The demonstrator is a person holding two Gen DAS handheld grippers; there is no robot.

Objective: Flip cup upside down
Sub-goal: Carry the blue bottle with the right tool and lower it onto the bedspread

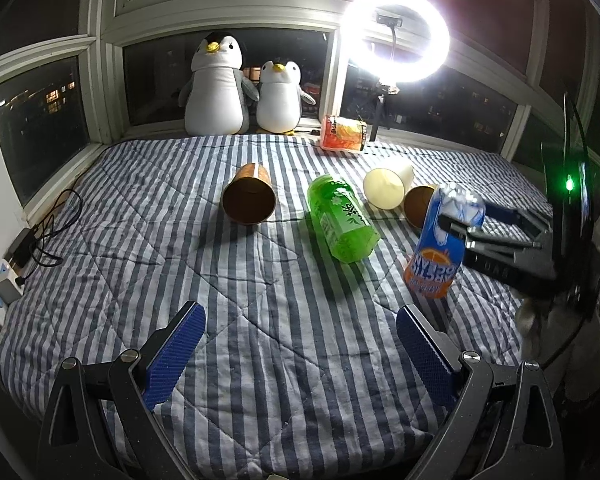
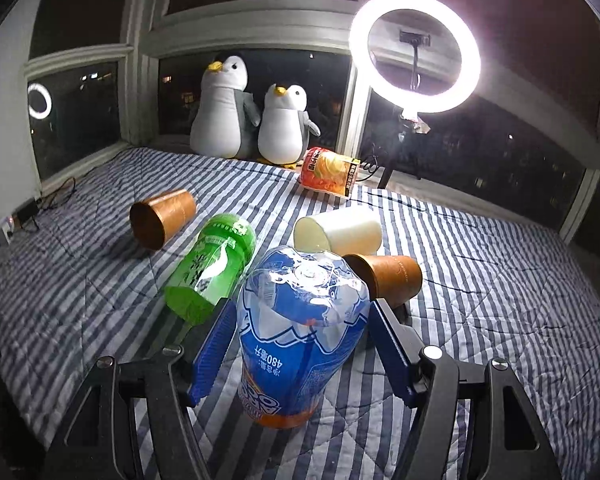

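Light source: a ring light (image 1: 395, 36) at the bed's far right edge, blown out.
Shadows: fall toward the near left.
Windows: dark, one reflecting the ring.
Edges: fisheye-bent, vignetted black.

Bottle (image 2: 210, 264) lying left of inverted bottle (image 2: 300, 336); cups (image 2: 384, 278) behind; penguins (image 2: 256, 120) rearmost.

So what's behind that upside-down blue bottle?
Behind the blue bottle lie a brown paper cup and a white cup on their sides. The brown cup's near rim is partly covered by it.
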